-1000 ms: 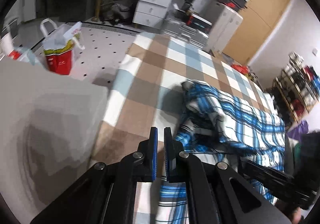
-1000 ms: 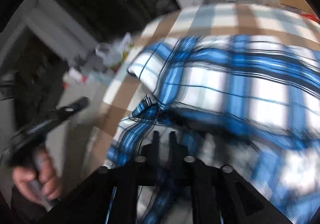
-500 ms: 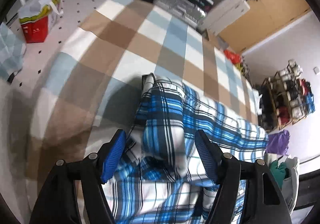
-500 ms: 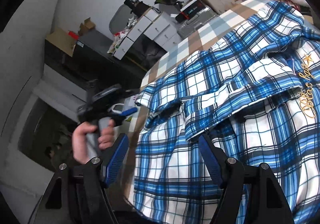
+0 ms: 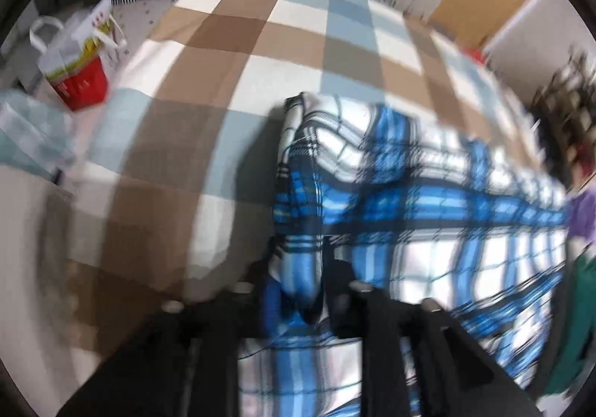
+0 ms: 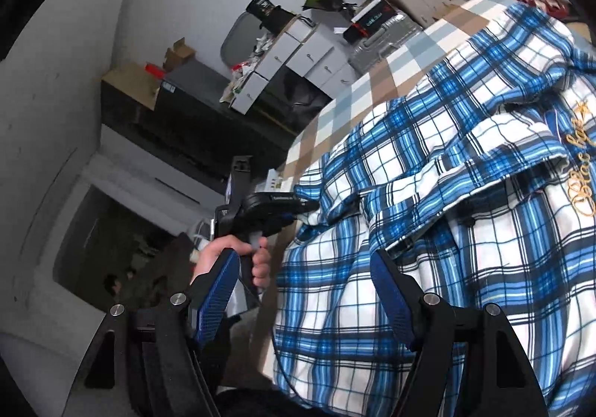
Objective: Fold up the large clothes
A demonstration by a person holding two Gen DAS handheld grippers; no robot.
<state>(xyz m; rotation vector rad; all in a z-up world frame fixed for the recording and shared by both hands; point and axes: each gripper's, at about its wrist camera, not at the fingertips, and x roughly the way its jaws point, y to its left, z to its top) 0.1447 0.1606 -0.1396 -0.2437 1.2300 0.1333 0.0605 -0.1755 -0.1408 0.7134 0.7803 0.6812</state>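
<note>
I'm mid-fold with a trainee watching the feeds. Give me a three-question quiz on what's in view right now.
1. True or false: the plaid shirt lies on the floor.
2. Pick one. The right gripper is: A) shut on cloth, B) open, C) out of view.
3. Short answer: what colour is the lower part of the bag standing beside the bed?

Key
1. False: it lies on the checked bed.
2. B: its jaws have just opened and pinch no cloth.
3. Red.
</note>
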